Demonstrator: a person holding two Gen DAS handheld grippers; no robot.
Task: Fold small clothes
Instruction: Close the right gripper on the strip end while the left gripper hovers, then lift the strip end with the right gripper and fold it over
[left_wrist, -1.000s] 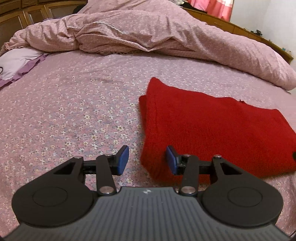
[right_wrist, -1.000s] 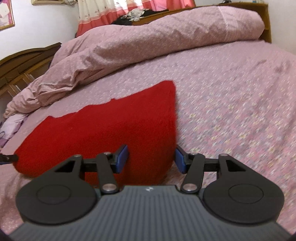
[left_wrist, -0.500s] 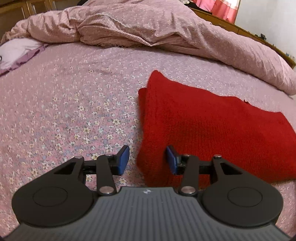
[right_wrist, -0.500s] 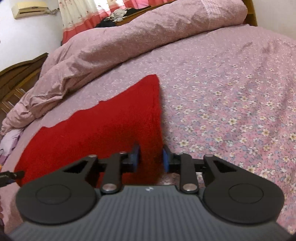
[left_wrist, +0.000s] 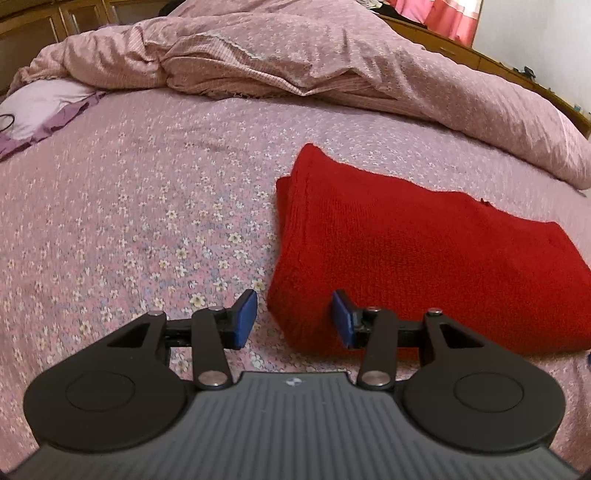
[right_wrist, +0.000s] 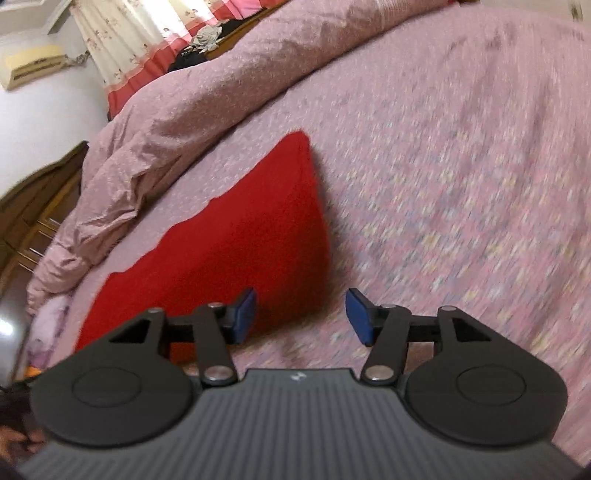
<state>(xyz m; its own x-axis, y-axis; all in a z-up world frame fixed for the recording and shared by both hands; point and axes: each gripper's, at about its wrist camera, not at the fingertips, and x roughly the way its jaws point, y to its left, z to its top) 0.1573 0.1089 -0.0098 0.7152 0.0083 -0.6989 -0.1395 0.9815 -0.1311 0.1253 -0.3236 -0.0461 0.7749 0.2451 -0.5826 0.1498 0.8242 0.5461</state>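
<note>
A folded red knitted garment (left_wrist: 424, 254) lies on the pink floral bedsheet (left_wrist: 147, 206) below a rumpled pink duvet (left_wrist: 295, 66), while the left gripper (left_wrist: 293, 317) straddles its near corner half-open, gripping nothing, and the right gripper (right_wrist: 301, 314), jaws just reopened, stands likewise empty.

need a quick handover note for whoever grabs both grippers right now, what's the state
Left gripper: open, holding nothing, poised over the near left corner of the red sweater.
Right gripper: jaws just opened again, empty, at the sweater's near right corner; view blurred.
Sweater lies flat on the flowered bed sheet, already folded into a rectangle, with the rumpled quilt behind it.
Left: probably another fold or tidy the edges.
</note>
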